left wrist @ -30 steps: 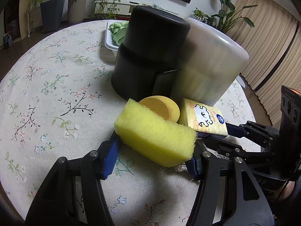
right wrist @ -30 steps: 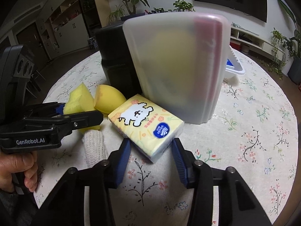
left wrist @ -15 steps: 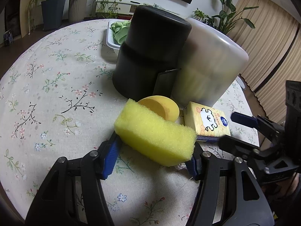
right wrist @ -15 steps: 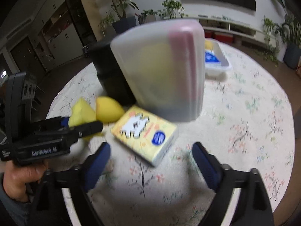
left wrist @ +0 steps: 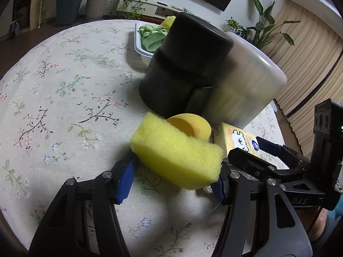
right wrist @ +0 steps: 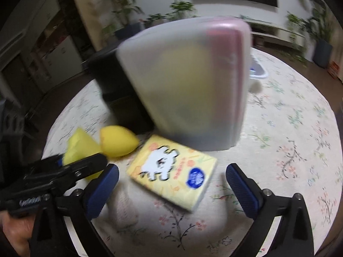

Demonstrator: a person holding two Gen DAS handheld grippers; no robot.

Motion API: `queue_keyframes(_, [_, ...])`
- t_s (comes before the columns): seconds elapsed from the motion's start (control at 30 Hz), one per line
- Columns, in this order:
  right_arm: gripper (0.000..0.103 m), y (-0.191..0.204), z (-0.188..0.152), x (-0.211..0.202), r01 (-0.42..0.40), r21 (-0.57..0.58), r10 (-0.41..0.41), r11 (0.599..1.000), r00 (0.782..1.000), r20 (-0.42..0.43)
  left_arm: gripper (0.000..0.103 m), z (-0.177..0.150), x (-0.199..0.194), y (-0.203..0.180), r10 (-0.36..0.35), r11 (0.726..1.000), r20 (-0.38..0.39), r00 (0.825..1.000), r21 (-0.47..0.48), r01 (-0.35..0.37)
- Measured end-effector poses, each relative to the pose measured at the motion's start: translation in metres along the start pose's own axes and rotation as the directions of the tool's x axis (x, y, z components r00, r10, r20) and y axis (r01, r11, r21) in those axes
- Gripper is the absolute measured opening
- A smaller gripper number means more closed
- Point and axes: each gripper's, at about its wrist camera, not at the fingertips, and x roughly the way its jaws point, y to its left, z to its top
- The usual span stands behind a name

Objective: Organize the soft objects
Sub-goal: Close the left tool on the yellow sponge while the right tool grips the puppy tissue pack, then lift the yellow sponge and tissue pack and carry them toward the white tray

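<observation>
On the floral worktop [left wrist: 53, 81], the translucent bin [left wrist: 246, 90] stands upper right of centre, the left tongs [left wrist: 171, 177] clench the yellow sponge [left wrist: 175, 156] mid-frame, and the right tongs [right wrist: 171, 189] are opening, tissue pack [right wrist: 173, 171] lying free between them: placing step done, next comes binning the sponge

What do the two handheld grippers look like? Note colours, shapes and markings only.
Each is a black plastic frame with two jointed linkage arms held by silver screws. The fingers end in ribbed blue pads. Seen from the right wrist, the left gripper carries white lettering on its side, blurred here. The right gripper has a boxy black head with three round ports and faint letters. No sleeve shows clearly.
</observation>
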Motion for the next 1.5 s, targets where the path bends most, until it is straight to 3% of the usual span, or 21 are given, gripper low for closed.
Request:
queue_keyframes(0.23, [0.103,-0.006,-0.002,0.005,-0.032,0.046,0.032,0.998,0.999,-0.008,0.055,0.002,0.001,0.004,-0.014,1.000,0.003,1.000,-0.018,0.014])
queue_keyframes(0.33, [0.103,-0.006,0.001,0.008,-0.042,0.009,0.042,0.999,0.999,0.006,0.054,0.001,0.002,0.000,0.018,1.000,-0.004,1.000,0.022,-0.017])
queue_keyframes(0.5, [0.093,0.005,-0.002,0.014,0.032,-0.079,-0.033,0.996,0.999,-0.008,0.055,-0.001,0.005,-0.013,0.087,0.990,-0.009,0.996,0.112,-0.086])
queue_keyframes(0.7, [0.090,0.003,-0.004,0.011,0.035,-0.090,-0.037,0.995,0.999,-0.014,0.055,-0.001,0.004,-0.011,0.083,0.991,-0.007,0.997,0.104,-0.081])
queue_keyframes(1.03, [0.090,-0.013,-0.023,-0.023,0.050,-0.097,-0.051,0.994,0.999,-0.005,0.054,-0.005,-0.003,-0.013,0.082,0.991,0.000,0.997,0.103,-0.082])
queue_keyframes(1.5, [0.090,-0.075,-0.021,-0.076,0.117,-0.064,-0.114,0.991,0.993,0.037,0.054,-0.008,-0.026,-0.019,0.093,0.990,0.029,0.995,0.107,-0.096])
